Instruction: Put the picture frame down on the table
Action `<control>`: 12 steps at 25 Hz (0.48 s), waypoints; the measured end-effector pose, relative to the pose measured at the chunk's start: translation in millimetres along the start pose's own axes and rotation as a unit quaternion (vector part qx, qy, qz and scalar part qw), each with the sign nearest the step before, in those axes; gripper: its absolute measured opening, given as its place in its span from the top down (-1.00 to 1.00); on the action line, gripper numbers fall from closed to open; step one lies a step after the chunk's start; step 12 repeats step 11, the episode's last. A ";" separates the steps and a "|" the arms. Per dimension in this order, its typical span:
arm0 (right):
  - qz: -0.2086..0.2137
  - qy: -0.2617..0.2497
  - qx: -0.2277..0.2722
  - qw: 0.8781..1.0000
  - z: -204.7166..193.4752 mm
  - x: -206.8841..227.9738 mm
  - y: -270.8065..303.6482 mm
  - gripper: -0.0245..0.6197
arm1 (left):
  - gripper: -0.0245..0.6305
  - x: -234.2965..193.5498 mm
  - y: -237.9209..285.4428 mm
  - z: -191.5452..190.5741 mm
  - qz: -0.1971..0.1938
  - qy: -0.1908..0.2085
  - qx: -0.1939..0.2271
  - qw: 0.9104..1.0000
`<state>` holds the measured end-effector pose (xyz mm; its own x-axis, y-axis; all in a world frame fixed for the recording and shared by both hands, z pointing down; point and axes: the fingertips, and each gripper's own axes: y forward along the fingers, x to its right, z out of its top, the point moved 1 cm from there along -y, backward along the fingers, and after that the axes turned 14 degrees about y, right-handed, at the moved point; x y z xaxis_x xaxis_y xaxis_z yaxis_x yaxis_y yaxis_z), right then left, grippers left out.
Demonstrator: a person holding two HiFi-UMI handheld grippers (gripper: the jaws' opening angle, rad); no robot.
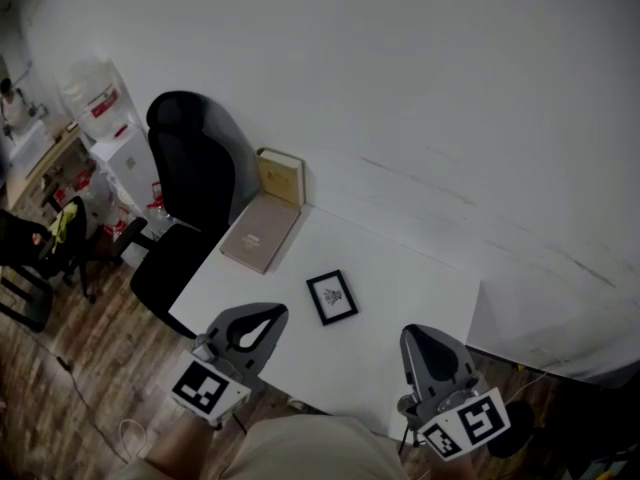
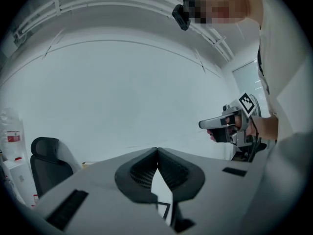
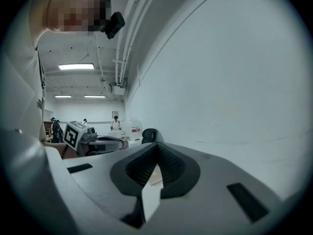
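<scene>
Both claws hover low over the desk's (image 1: 400, 268) near edge. The left claw (image 1: 268, 318) and the right claw (image 1: 425, 340) are clenched tip to tip on nothing. The picture frame (image 1: 332, 296) lies flat on the desk between them, slightly ahead, nearer the left. Its long axis runs away from the person, slightly skewed.

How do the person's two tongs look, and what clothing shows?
Both the left tongs and right tongs are light grey, with black ribbed pads round a teardrop opening. Each carries a white cube with black square markers. The person wears a pale beige top.
</scene>
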<state>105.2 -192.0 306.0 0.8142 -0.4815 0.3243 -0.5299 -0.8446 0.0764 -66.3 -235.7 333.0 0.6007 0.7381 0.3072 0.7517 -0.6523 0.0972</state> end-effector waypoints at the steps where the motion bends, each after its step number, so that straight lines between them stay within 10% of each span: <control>1: -0.001 -0.001 0.000 1.000 0.1 -0.5 1.0 0.85 | 0.86 -1.1 -0.9 1.0 0.001 0.000 0.001 1.000; 12: -0.003 0.006 -0.008 1.000 -7.1 -3.8 13.0 0.85 | 0.86 -12.5 -9.4 -5.6 0.004 -0.002 -0.007 1.000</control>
